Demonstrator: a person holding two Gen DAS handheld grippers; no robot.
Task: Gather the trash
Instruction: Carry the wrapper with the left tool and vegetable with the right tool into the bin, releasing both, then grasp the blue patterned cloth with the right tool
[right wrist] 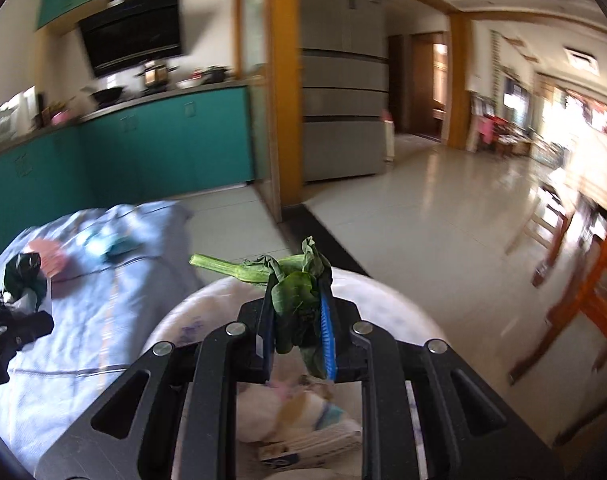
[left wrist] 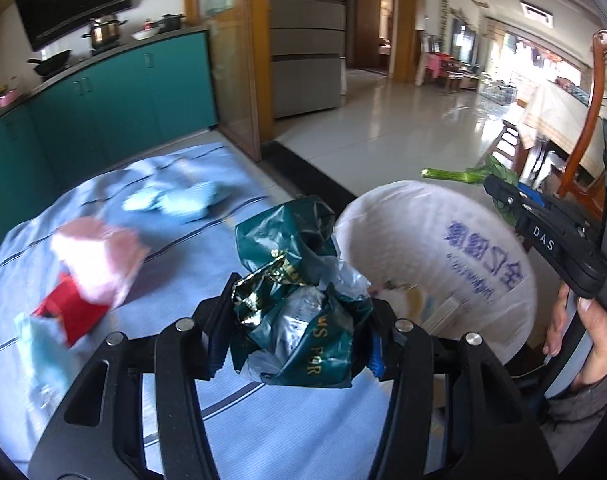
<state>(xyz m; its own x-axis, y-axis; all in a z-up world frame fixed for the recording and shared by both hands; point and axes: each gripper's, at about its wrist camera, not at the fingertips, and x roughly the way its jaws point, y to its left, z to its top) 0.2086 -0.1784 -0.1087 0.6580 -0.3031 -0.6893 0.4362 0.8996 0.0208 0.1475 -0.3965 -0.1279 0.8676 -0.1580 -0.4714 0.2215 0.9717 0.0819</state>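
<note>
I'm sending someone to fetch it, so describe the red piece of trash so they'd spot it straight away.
Look at the blue cloth spread out before the teal cabinets. On it, beside a pink wrapper, lies the red packet. It is the only bright red thing on the cloth; its neighbours are pink or pale blue.

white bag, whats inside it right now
The white bag already holds pale crumpled paper and packaging, partly blurred. The right gripper, shut on a leafy green vegetable, covers the middle of the opening, so anything deeper stays hidden.

Ahead and left of the claw run teal cabinets [right wrist: 163,140] under a black range hood [right wrist: 133,30], a grey refrigerator [right wrist: 343,112] straight ahead, glossy pale floor tiles [right wrist: 443,208] rightward toward bright windows [left wrist: 543,64].
</note>
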